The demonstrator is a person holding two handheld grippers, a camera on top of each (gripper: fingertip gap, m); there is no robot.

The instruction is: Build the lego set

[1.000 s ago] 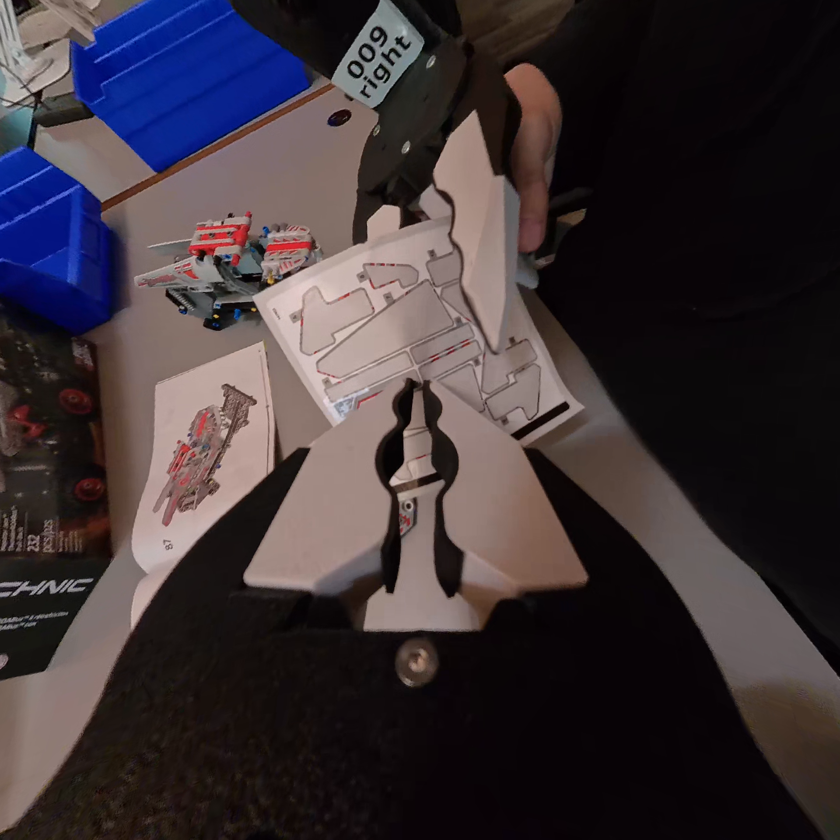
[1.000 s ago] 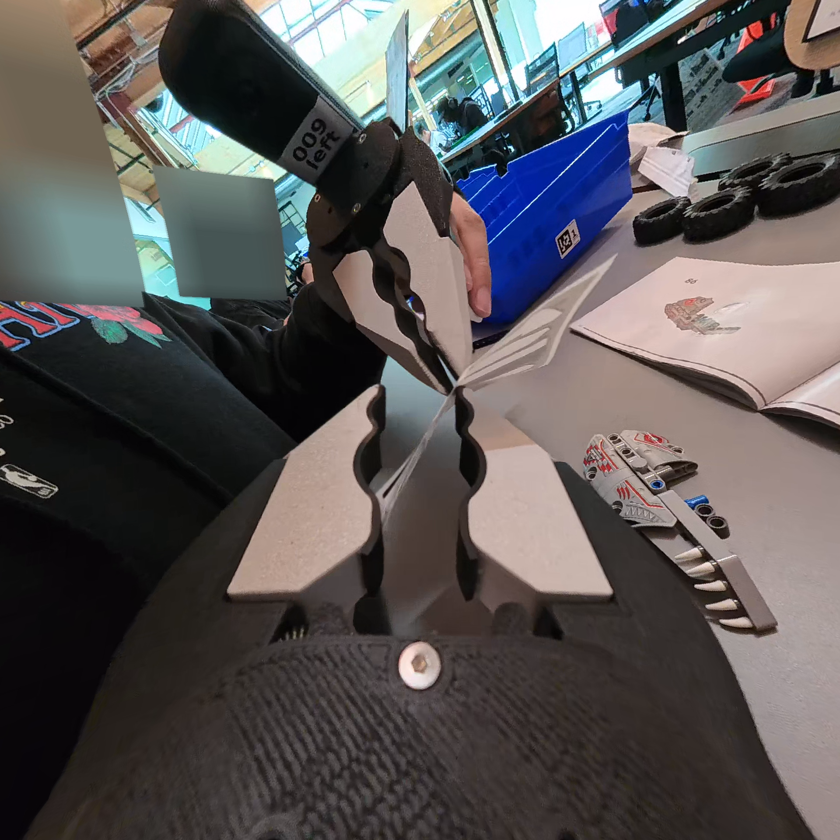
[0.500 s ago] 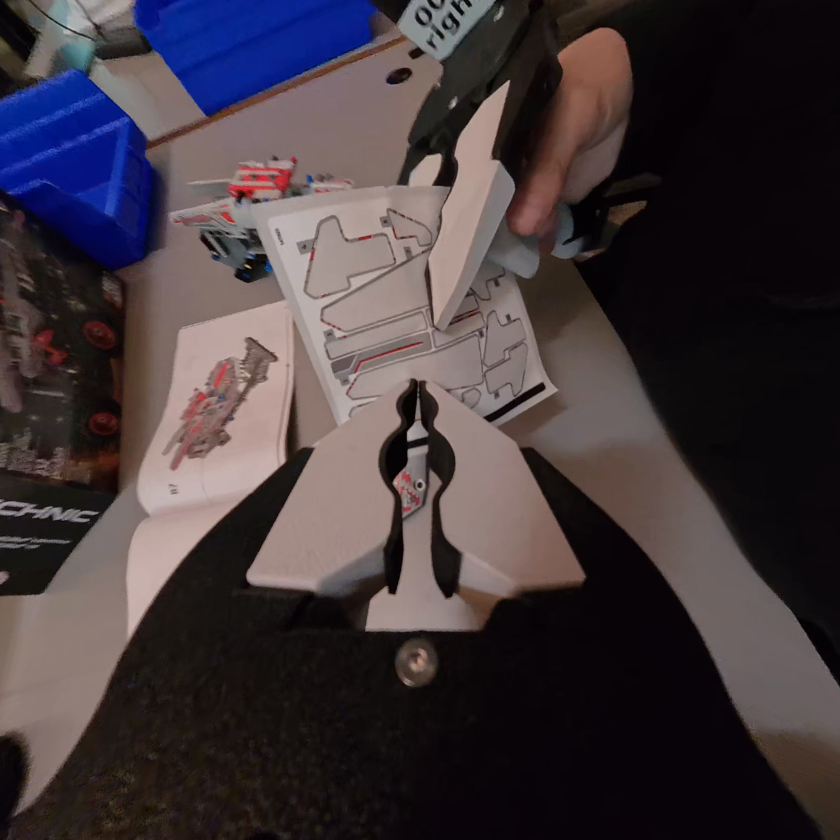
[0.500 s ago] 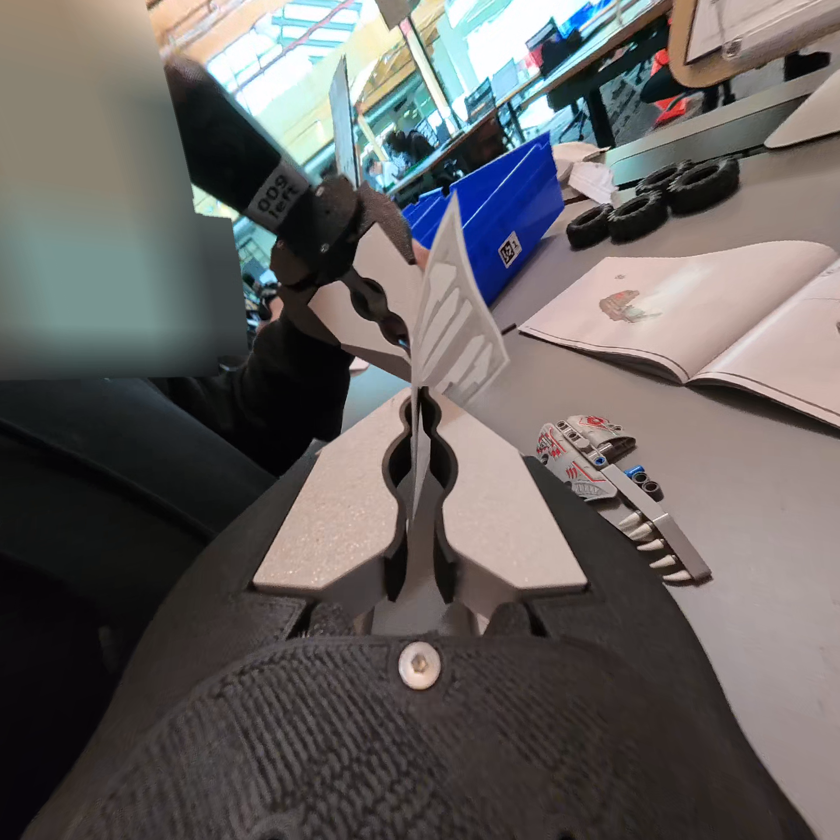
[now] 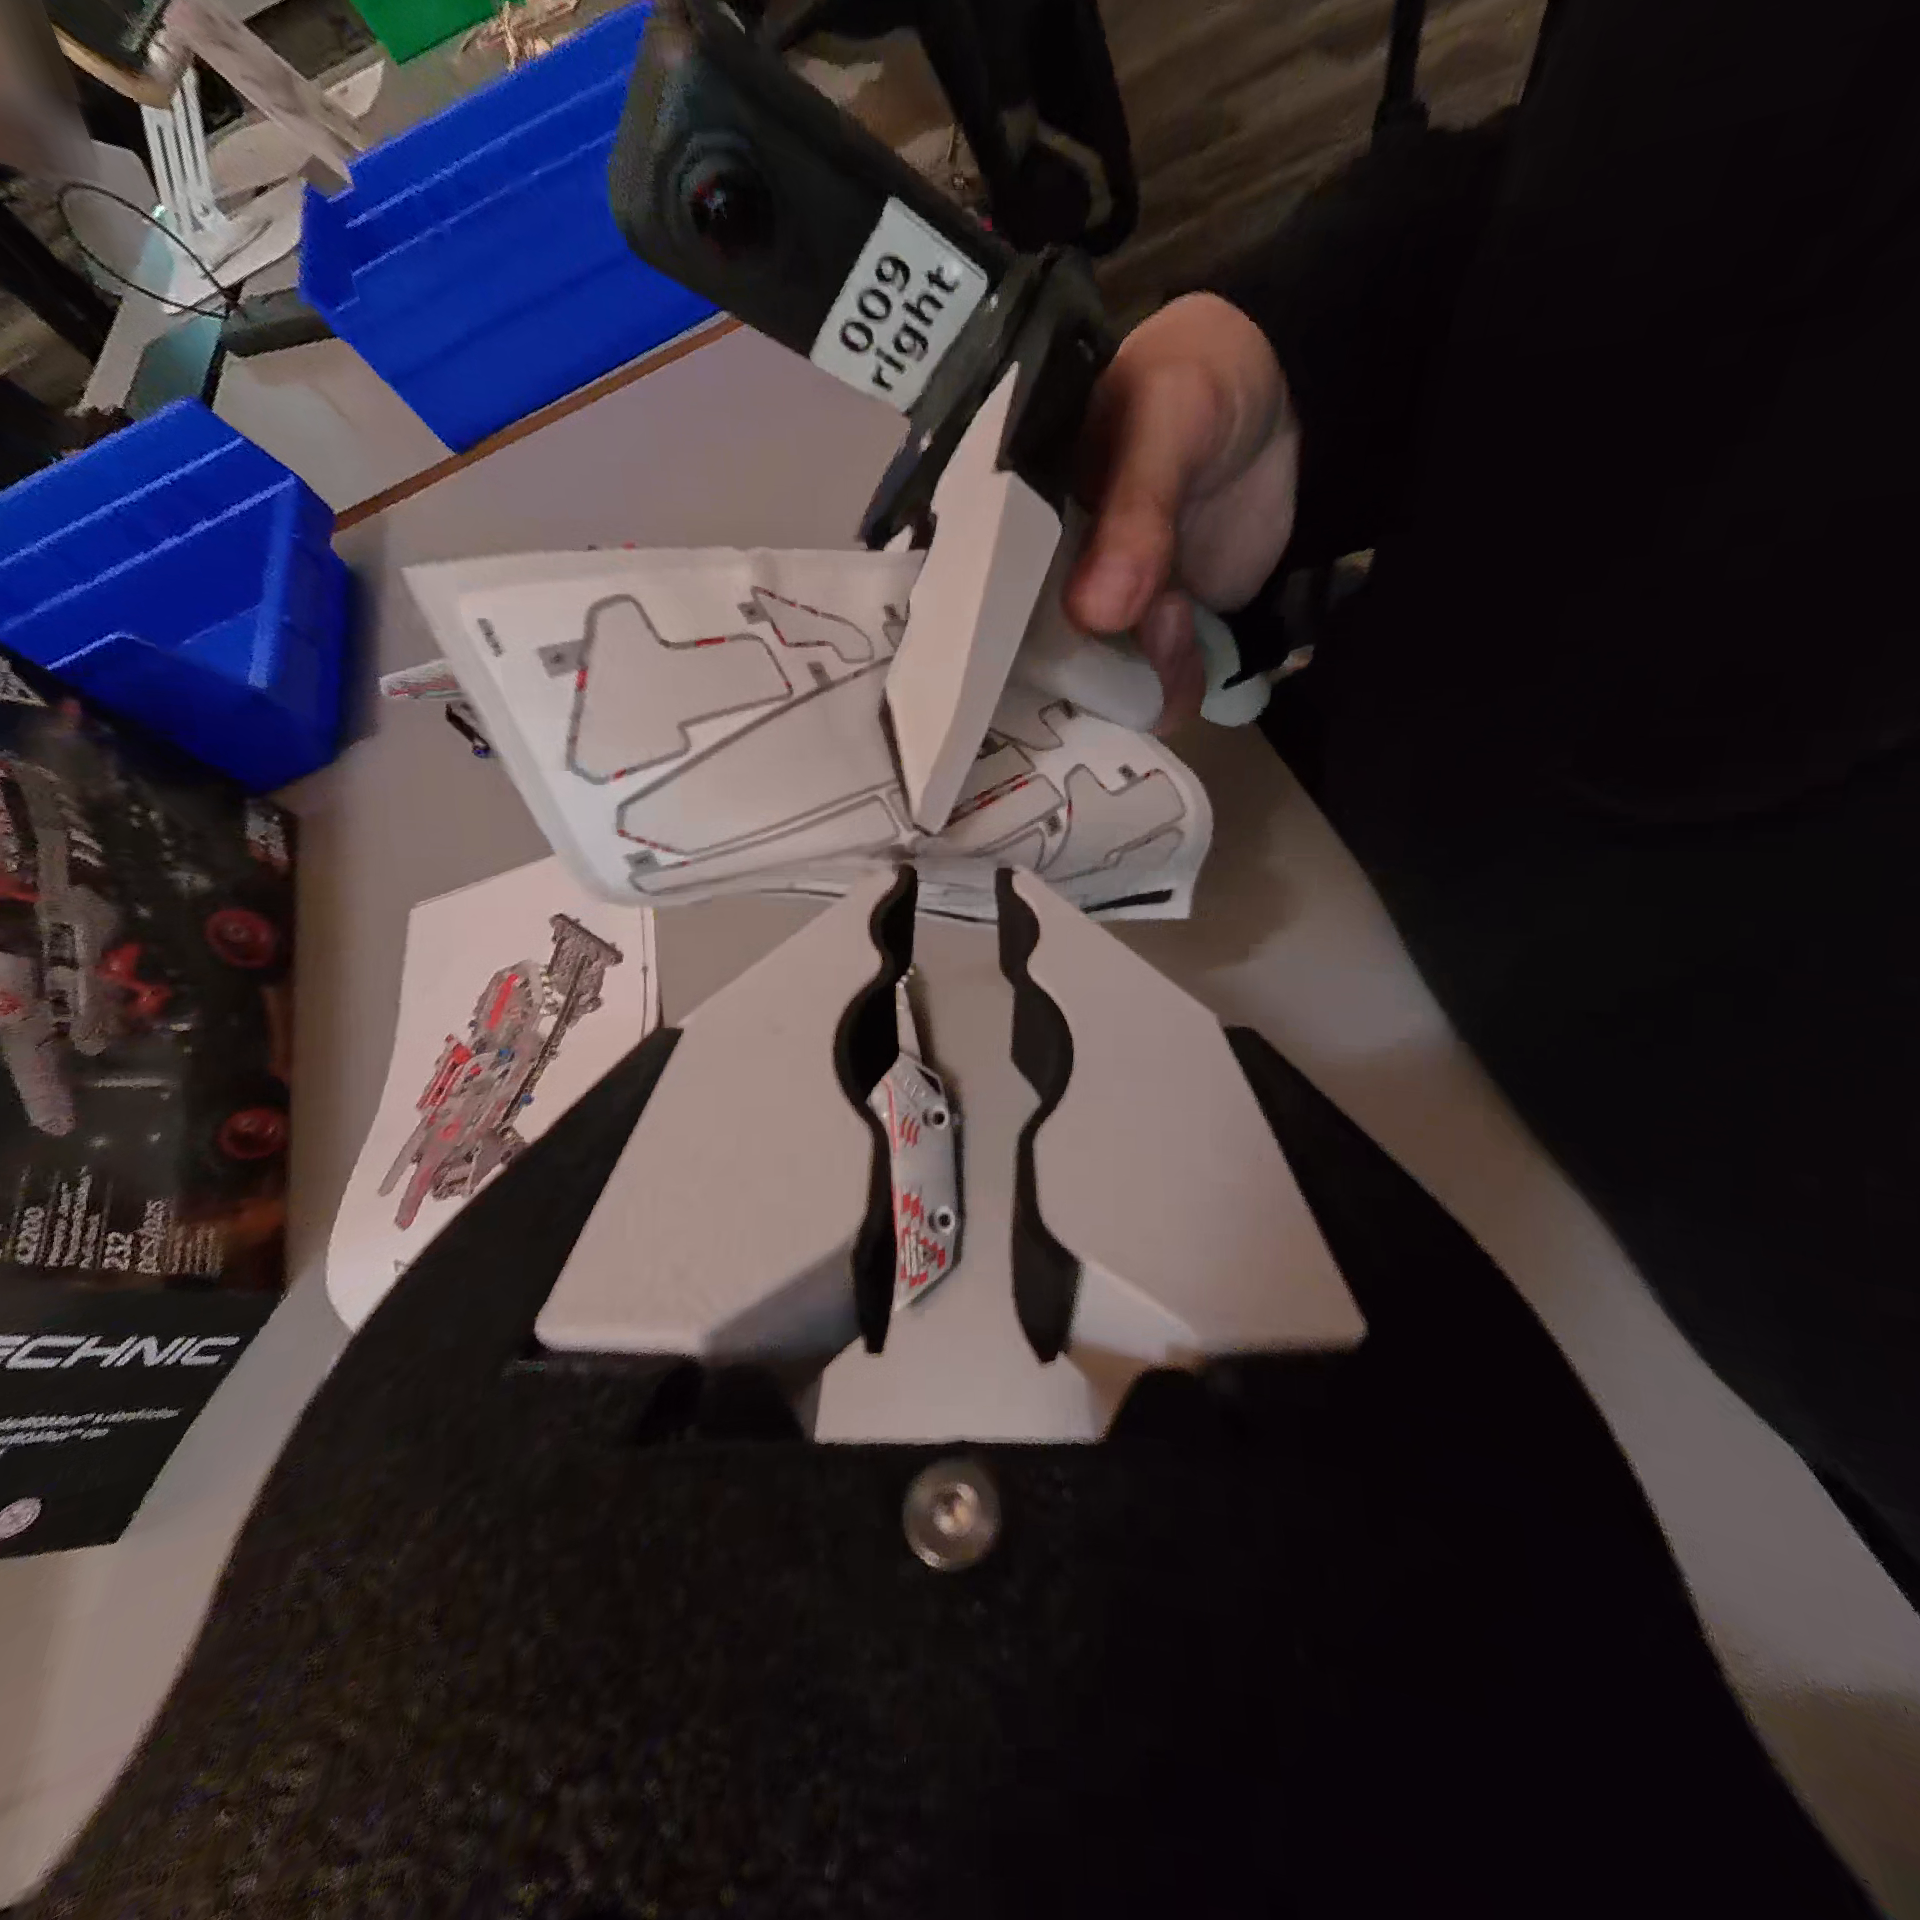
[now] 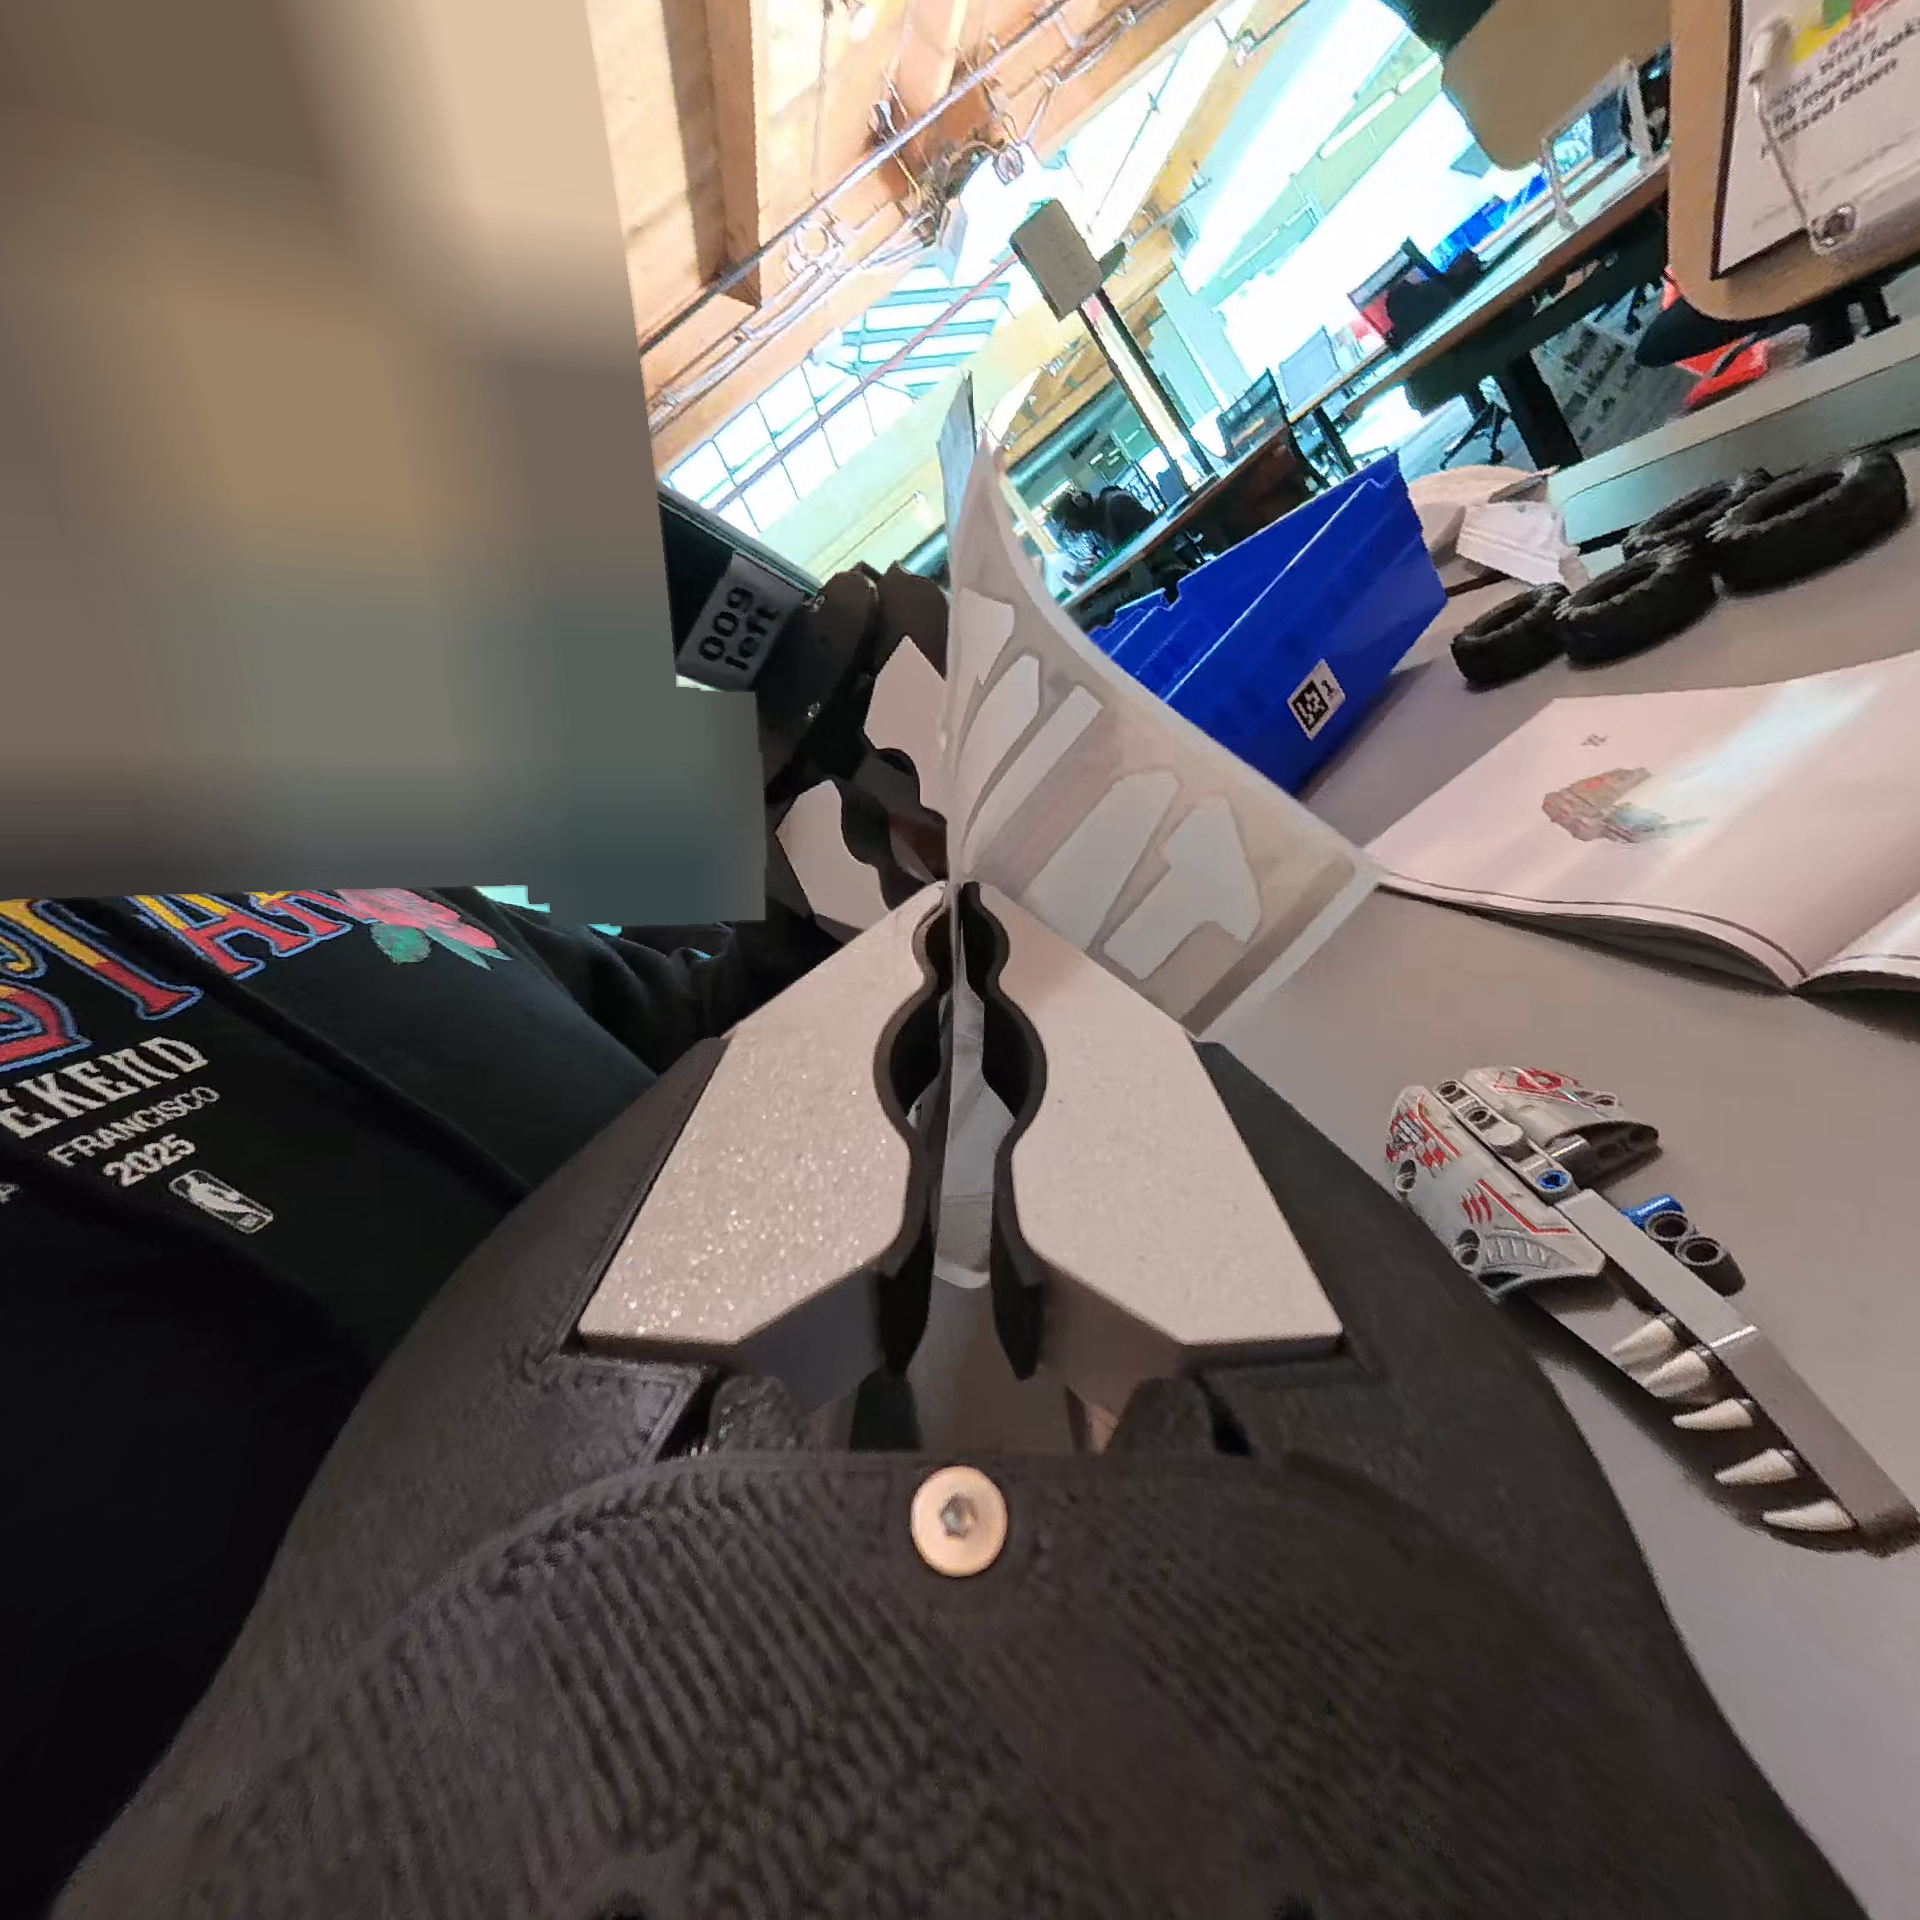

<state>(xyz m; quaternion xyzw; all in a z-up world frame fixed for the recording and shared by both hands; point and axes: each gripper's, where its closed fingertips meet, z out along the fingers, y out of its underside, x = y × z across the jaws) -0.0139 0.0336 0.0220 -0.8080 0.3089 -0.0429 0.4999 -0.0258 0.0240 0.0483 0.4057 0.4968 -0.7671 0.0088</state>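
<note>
While blue plastic bins crowd ten o'clock, my right gripper clenches the curling white sticker sheet; my left gripper stands released, grey-red panel lengthwise toward twelve between its fingers.

Dim left view, bright wide-angle right.

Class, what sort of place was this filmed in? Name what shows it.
Probably a shared workshop or open-plan office: long desks under skylights, blue parts bins, loose tyres.
</note>
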